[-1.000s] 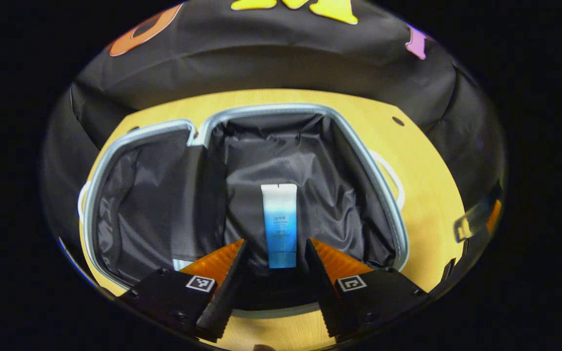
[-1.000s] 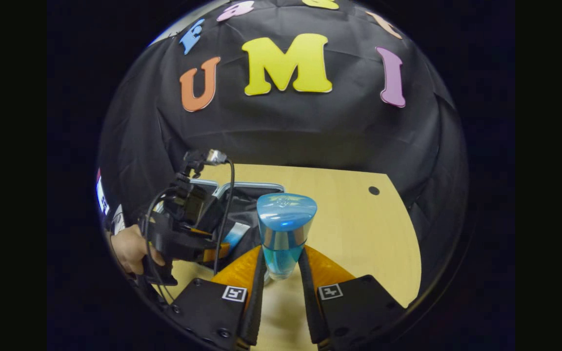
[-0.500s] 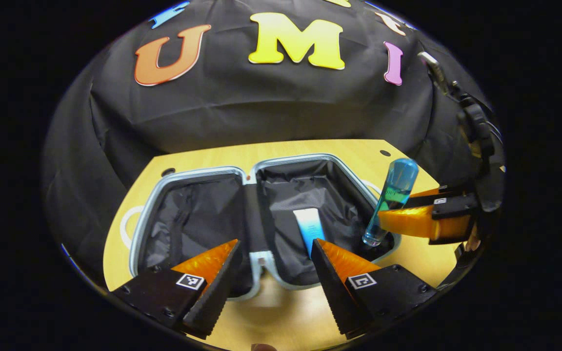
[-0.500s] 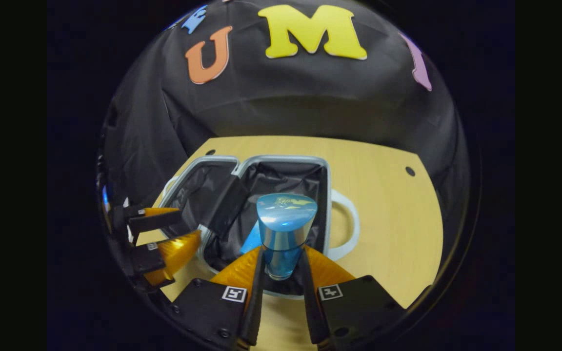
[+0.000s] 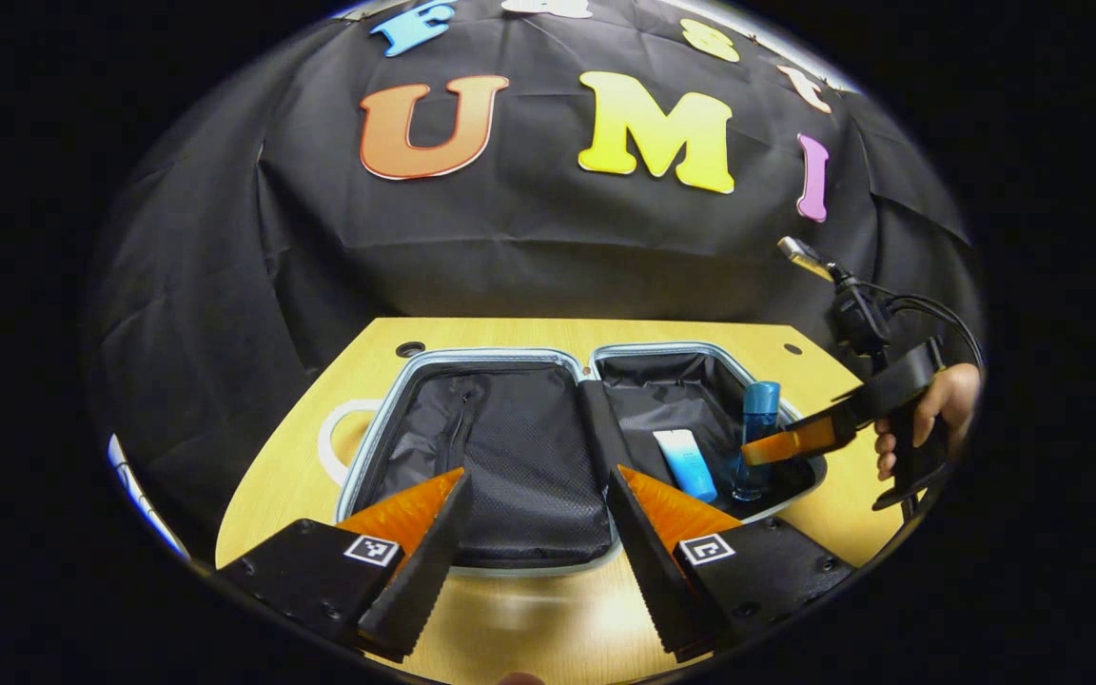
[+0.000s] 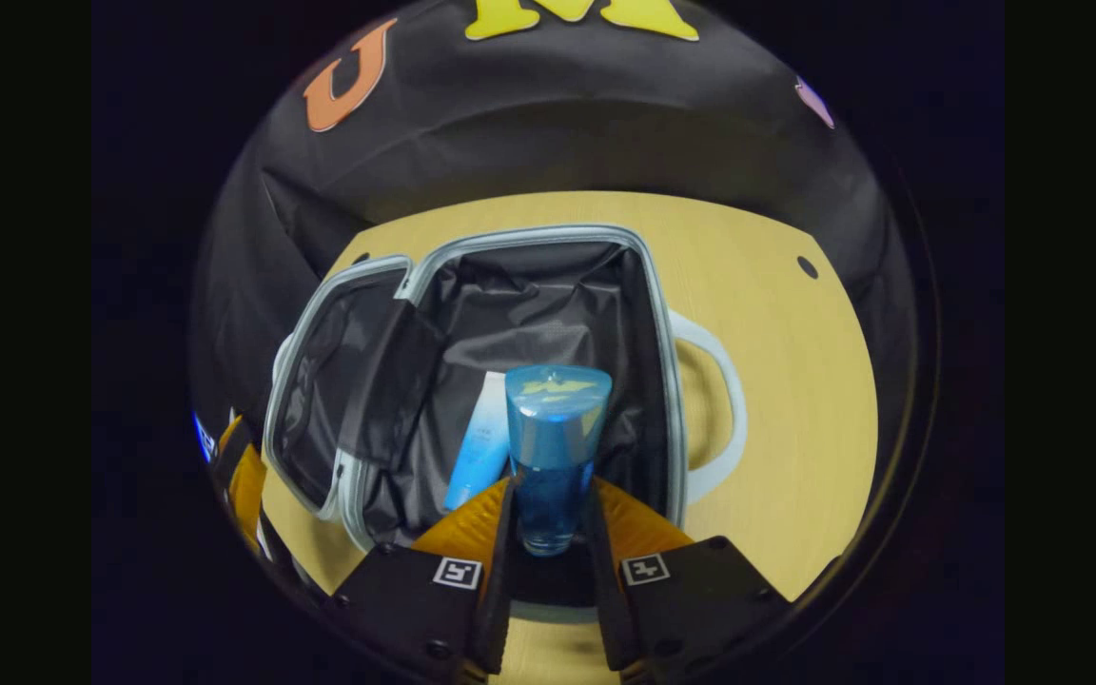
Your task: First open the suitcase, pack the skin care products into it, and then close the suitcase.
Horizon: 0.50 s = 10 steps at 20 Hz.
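- In the left gripper view, the left gripper hangs over the near edge of the pale wooden tabletop, its orange-and-black fingers spread wide with nothing between them.
- Just past those fingers lies the open grey-rimmed suitcase with black fabric lining, both halves flat on the tabletop; a white loop handle sticks out at its left side.
- The nearer, left half shows a black mesh panel.
- In the farther, right half lies a white-and-blue squeeze tube on the lining.
- Just beside the tube, the right gripper holds a translucent blue bottle with a blue cap upright, its base down inside that half. A hand grips the tool's black handle at the right.
- In the right gripper view, the right gripper has its orange fingers narrowed onto the lower body of the blue bottle, one on each side.
- The tube lies just left of the bottle on the black lining, within the suitcase rim.
- Beyond is the black cloth wall.
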Motion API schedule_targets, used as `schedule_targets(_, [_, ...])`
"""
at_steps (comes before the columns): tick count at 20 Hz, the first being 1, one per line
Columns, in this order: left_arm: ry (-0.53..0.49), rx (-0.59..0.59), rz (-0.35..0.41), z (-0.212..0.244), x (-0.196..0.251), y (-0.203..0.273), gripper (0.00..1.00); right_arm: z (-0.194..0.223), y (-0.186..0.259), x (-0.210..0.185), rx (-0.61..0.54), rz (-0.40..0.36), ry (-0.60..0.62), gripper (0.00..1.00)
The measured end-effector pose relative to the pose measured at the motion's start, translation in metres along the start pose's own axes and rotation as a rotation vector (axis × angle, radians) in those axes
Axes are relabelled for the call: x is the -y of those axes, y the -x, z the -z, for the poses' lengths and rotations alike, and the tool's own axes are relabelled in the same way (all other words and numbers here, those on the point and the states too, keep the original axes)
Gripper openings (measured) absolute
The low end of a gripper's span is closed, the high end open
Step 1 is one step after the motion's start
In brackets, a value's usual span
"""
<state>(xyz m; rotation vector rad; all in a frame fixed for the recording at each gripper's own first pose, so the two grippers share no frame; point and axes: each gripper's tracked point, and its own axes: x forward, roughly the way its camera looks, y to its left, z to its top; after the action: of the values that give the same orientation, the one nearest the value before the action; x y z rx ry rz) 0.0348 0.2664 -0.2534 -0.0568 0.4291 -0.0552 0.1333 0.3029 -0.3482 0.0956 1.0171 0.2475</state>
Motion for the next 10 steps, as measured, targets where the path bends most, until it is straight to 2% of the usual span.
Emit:
schedule_targets(4, [0.005, 0.051, -0.021, -0.009, -0.016, 0.004, 0.91, -0.006, -0.018, -0.001, -0.042, 0.034, -0.038, 0.34])
schedule_targets(7, [-0.018, 0.119, 0.000, -0.026, -0.018, 0.005, 0.91, 0.006, -0.030, 0.001, -0.105, 0.061, -0.076, 0.37])
schedule_targets(10, [-0.027, 0.197, 0.049, -0.045, -0.008, 0.010, 0.91, 0.007, -0.033, 0.005, -0.089, 0.096, -0.100, 0.36])
